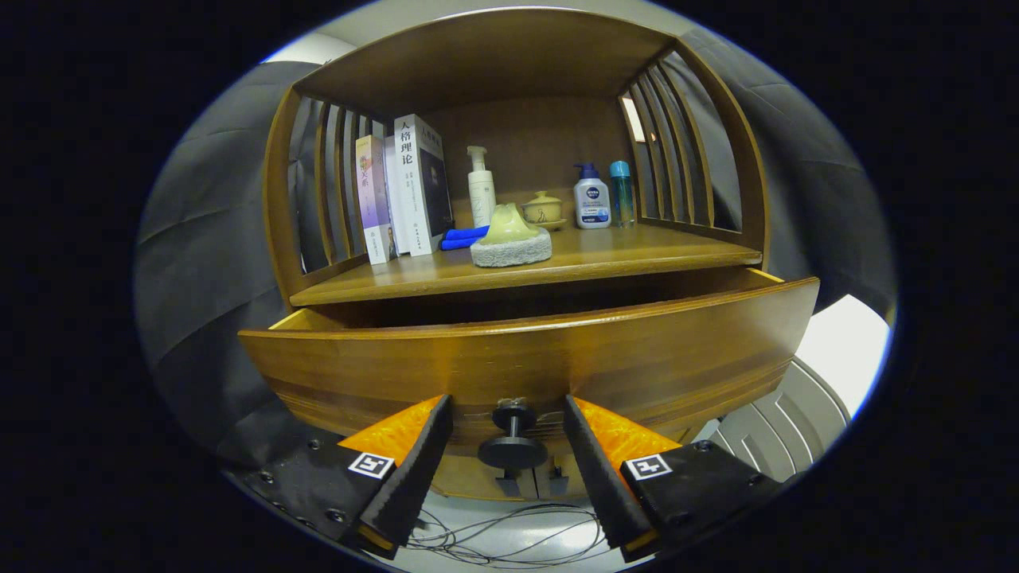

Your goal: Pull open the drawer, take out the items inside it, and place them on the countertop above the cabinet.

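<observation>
Gripper view, contents listed from largest to smallest.

Cabinet [517, 79]: wooden, slatted at both sides, with an open shelf above one drawer.

Drawer [525, 358]: curved wooden front, already pulled partway out, so a dark gap shows between its top edge and the shelf. What lies inside is hidden behind the front panel; the contents cannot be told from here.

Table [637, 259]: the flat wooden top over the drawer, the place where the drawer's items are to go. Bare board remains at the front and toward the right, which looks like enough room for setting things down.

Books [402, 191]: several, standing upright against the left slats.

Claw [509, 450]: fingers spread wide, one on each side of the knob with a clear gap on both sides, pinching nothing. Judged to be placed for taking or releasing the knob, the only hold on the front.

Sponge pad [511, 245]: grey base with a pale green moulded top, near the front middle of the table.

Bottles [592, 203]: a white pump bottle, a white one with a blue cap, and a teal one, upright at the back.

Lidded cup [543, 208]: on a saucer, at the back.

Blue cloth [464, 237]: lying beside the books.

Knob [513, 446]: dark, round, on a short stem, low on the drawer front.
</observation>
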The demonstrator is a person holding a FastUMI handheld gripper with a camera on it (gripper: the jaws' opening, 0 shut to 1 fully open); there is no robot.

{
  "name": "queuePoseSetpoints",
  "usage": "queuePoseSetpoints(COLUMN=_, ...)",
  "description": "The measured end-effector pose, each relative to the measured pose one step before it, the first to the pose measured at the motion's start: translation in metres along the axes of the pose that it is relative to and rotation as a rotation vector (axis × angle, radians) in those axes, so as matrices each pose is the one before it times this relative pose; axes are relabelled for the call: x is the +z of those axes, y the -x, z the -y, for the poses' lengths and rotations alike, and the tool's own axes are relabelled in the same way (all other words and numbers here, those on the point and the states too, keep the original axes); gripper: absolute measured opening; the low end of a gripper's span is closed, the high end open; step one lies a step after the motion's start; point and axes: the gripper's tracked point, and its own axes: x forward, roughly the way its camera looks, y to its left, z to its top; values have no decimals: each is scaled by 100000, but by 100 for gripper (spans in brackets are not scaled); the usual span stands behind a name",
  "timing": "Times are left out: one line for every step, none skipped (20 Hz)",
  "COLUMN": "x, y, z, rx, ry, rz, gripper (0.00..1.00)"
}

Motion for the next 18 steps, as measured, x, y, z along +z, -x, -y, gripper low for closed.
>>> queuePoseSetpoints(x=149, y=-261, z=22, rx=-269, ry=-791, rz=5, gripper=90)
queuePoseSetpoints(x=53, y=-244, z=-22, rx=-275, ry=-510, rz=11, gripper=90)
queuePoseSetpoints(x=157, y=-348, z=-4, rx=-339, ry=0, rz=156, gripper=90)
queuePoseSetpoints(x=66, y=-319, z=26, rx=-339, ry=505, rz=123, gripper=90)
queuePoseSetpoints(x=101, y=-281, z=17, rx=-263, ry=532, rz=289, gripper=90)
queuePoseSetpoints(x=43, y=-241, z=-4, rx=-193, ry=172, rz=283, gripper=90)
queuePoseSetpoints(x=86, y=-240, z=28, rx=-120, ry=-70, rz=226, gripper=90)
queuePoseSetpoints(x=75, y=-219, z=-15, rx=-154, ry=-326, rz=263, gripper=90)
queuePoseSetpoints(x=132, y=-260, z=8, rx=-152, ry=-185, rz=147, gripper=90)
queuePoseSetpoints(x=39, y=-230, z=6, rx=-177, ry=-199, rz=162, gripper=90)
queuePoseSetpoints(x=105, y=-269, z=-18, rx=-74, ry=10, rz=255, gripper=90)
queuePoseSetpoints(x=94, y=-271, z=34, rx=-14, ry=-50, rz=246, gripper=90)
queuePoseSetpoints(x=111, y=-301, z=-3, rx=21, ry=-97, rz=164, gripper=90)
queuePoseSetpoints(x=101, y=-358, z=13, rx=27, ry=-211, rz=70, gripper=90)
queuePoseSetpoints(x=182, y=-382, z=11, rx=-4, ry=-271, rz=21, gripper=90)
queuePoseSetpoints(x=88, y=-261, z=-17, rx=-43, ry=4, rz=153, gripper=90)
queuePoseSetpoints(x=101, y=-270, z=37, rx=-25, ry=-71, rz=-74, gripper=90)
queuePoseSetpoints(x=115, y=-410, z=-17, rx=-23, ry=-67, rz=184, gripper=90)
